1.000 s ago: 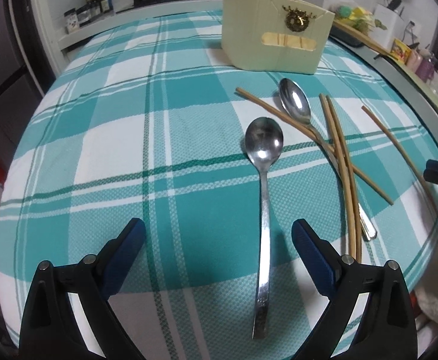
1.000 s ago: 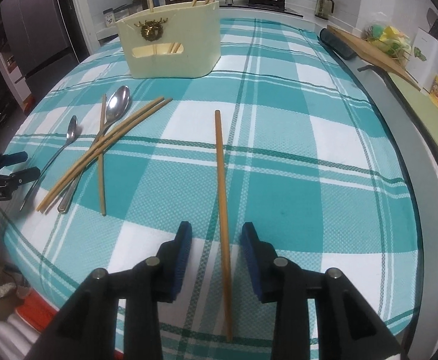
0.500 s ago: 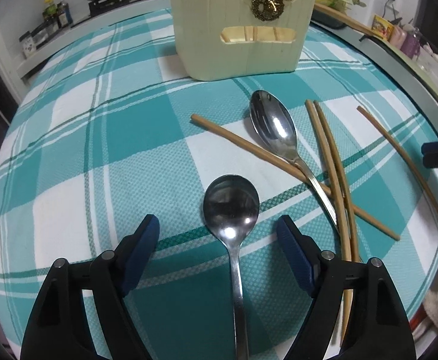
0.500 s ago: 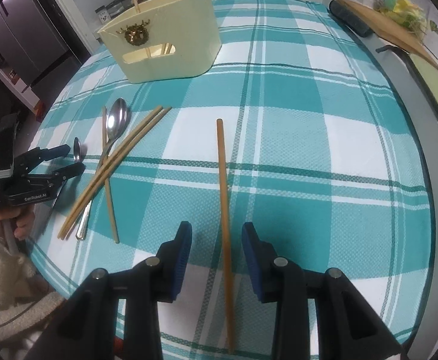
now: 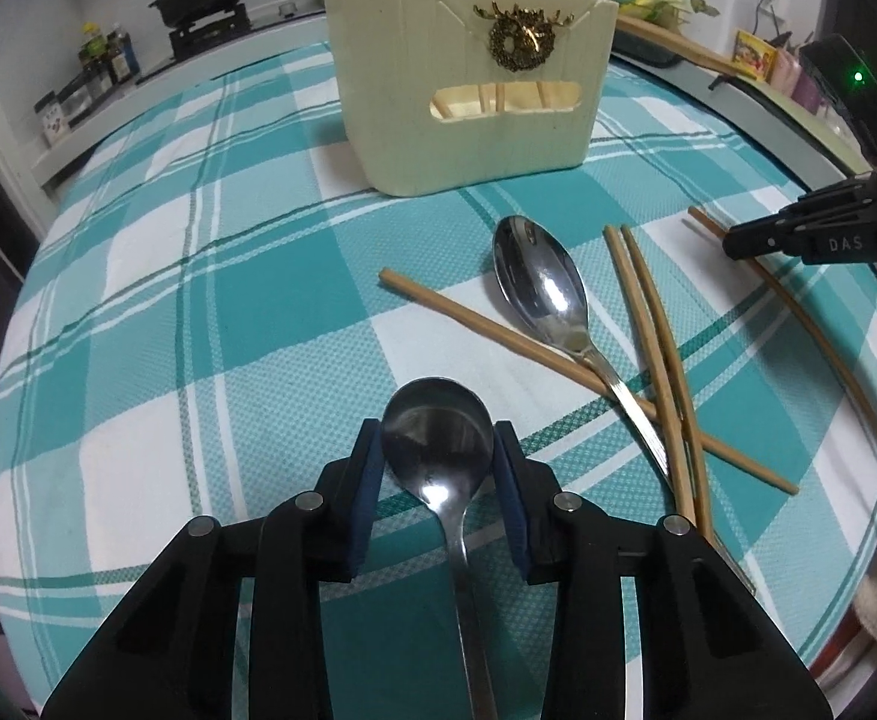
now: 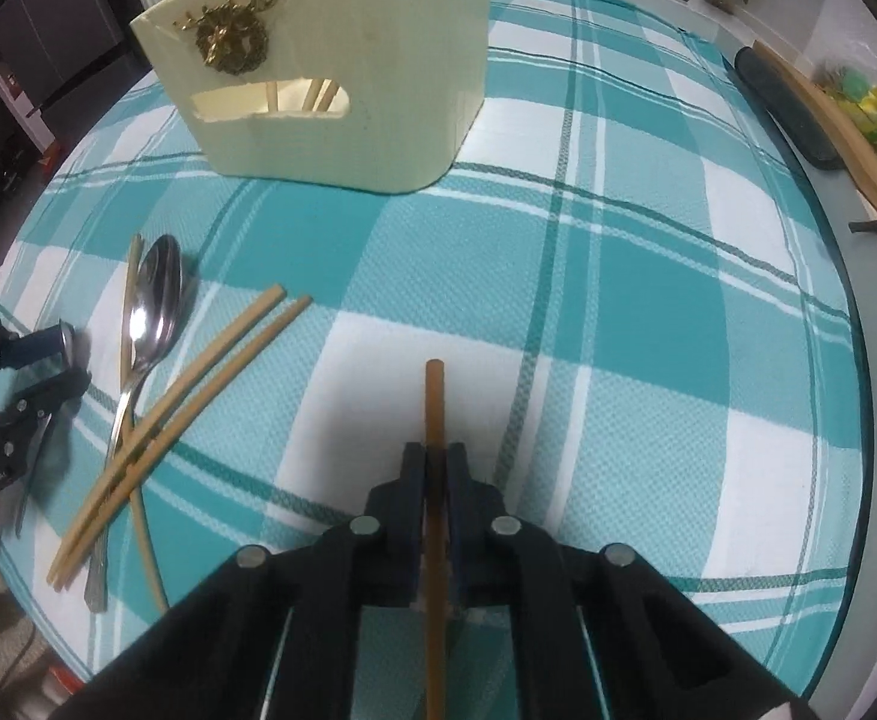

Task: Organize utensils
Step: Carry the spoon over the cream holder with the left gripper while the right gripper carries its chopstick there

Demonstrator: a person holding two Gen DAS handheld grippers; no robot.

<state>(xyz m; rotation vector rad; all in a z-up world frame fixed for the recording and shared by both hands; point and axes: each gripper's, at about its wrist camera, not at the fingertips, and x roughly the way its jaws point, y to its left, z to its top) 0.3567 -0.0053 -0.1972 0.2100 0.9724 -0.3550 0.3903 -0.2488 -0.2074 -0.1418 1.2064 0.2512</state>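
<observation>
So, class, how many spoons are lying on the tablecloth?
2: one spoon between the left gripper fingers, one larger spoon beside the chopsticks.

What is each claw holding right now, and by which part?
Left claw has just closed on the near spoon, pads at the sides of its bowl. Right claw has just shut on the lone chopstick, near its far end.

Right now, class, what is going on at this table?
A person with a gripper in each hand is tidying utensils on a checked tablecloth. The left gripper has just closed around the bowl of a round spoon; the right gripper is shut on a single chopstick. Another spoon and three chopsticks lie loose before the cream holder.
</observation>
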